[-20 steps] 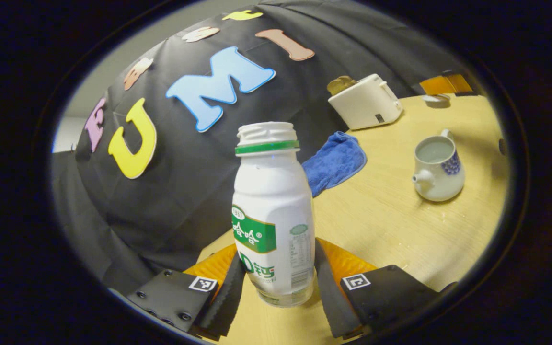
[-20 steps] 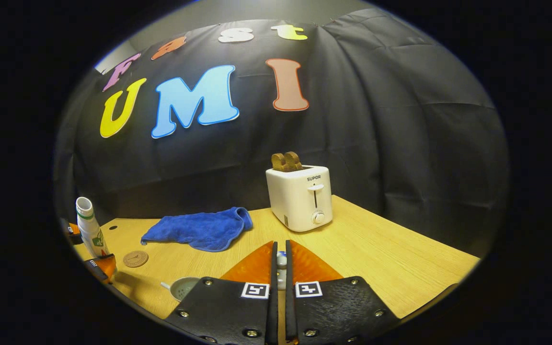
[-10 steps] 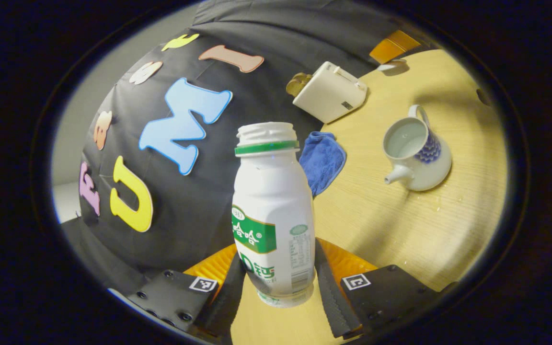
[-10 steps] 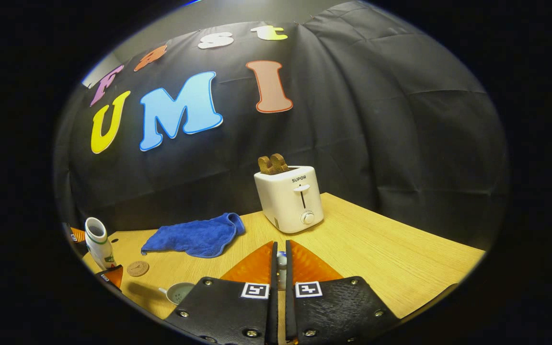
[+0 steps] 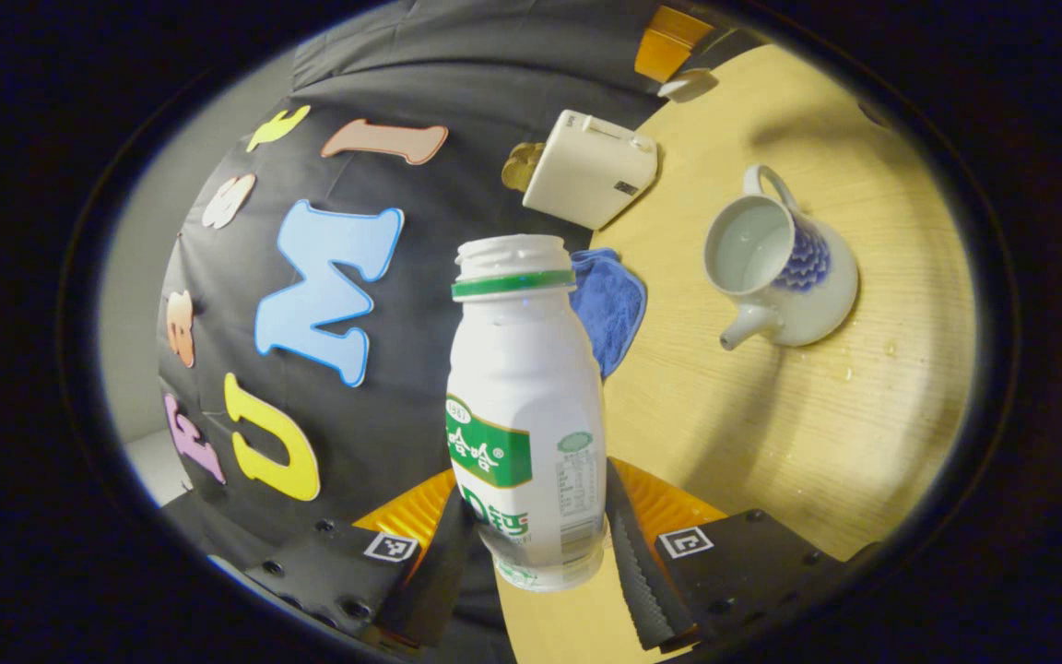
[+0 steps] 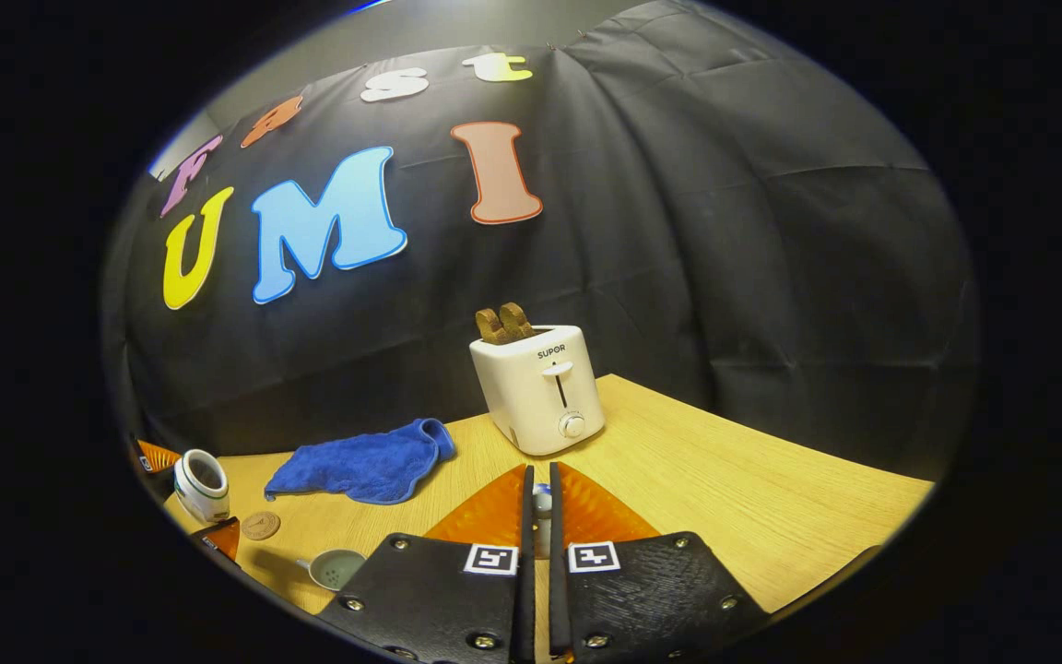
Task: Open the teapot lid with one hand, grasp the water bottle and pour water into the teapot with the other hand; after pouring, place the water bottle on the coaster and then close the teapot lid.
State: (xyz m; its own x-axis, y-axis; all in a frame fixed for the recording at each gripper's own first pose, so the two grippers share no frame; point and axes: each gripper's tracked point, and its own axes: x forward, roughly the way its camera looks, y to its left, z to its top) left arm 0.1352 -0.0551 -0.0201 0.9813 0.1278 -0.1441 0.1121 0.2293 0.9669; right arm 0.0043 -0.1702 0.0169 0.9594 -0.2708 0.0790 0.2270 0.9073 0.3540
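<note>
Open worktop (image 6: 734, 489) lies to the right of the toaster (image 6: 538, 387), bare wood to the edge, room for a claw to pass. The toaster stands at the back by the cloth wall, with the blue cloth (image 6: 360, 464) spread just left of it along the back edge. In the left gripper view the teapot (image 5: 784, 267) sits lidless, mouth unobstructed, bare wood between it and the bottle (image 5: 526, 415). The coaster (image 6: 260, 526) lies flat, nothing on it, the pot near it at front. Droplets dot the wood beside the pot.
</note>
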